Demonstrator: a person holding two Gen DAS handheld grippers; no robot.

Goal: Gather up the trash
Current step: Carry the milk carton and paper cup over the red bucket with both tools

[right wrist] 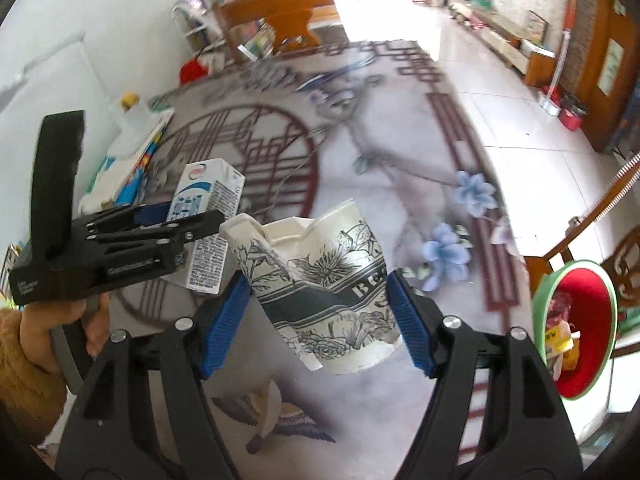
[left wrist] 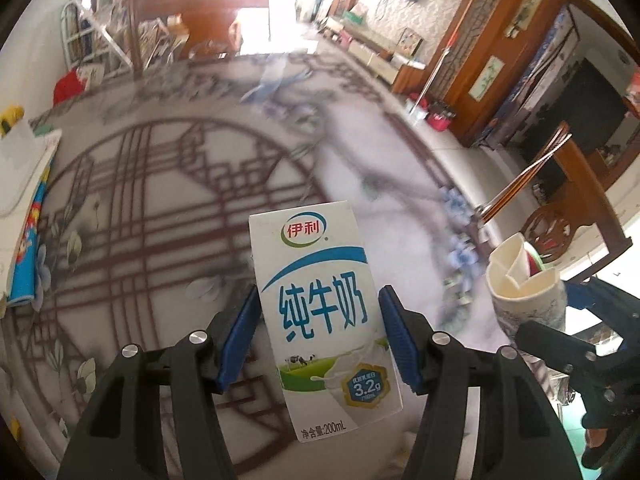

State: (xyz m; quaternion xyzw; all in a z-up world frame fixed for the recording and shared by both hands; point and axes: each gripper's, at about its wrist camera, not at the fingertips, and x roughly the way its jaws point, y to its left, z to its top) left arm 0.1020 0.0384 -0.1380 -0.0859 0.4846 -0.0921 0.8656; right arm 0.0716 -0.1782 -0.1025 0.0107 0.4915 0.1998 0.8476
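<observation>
My left gripper (left wrist: 318, 336) is shut on a white and blue milk carton (left wrist: 324, 320), upright and lifted above the patterned table (left wrist: 140, 208). It also shows in the right wrist view (right wrist: 172, 224) with the carton (right wrist: 208, 208). My right gripper (right wrist: 318, 320) is shut on a crushed paper cup (right wrist: 324, 288) with a grey flower print, held over the table (right wrist: 360, 152). The cup (left wrist: 524, 292) and right gripper (left wrist: 560, 328) show at the right of the left wrist view. A green bin with a red liner (right wrist: 576, 320) holding trash sits low at the right.
Papers and a white bottle with a yellow cap (right wrist: 132, 120) lie at the table's left edge. A wooden chair (left wrist: 568, 184) stands at the right. A wooden bench (right wrist: 280, 12) and a rack of books (left wrist: 92, 36) are beyond the table. Tiled floor (right wrist: 500, 92) lies to the right.
</observation>
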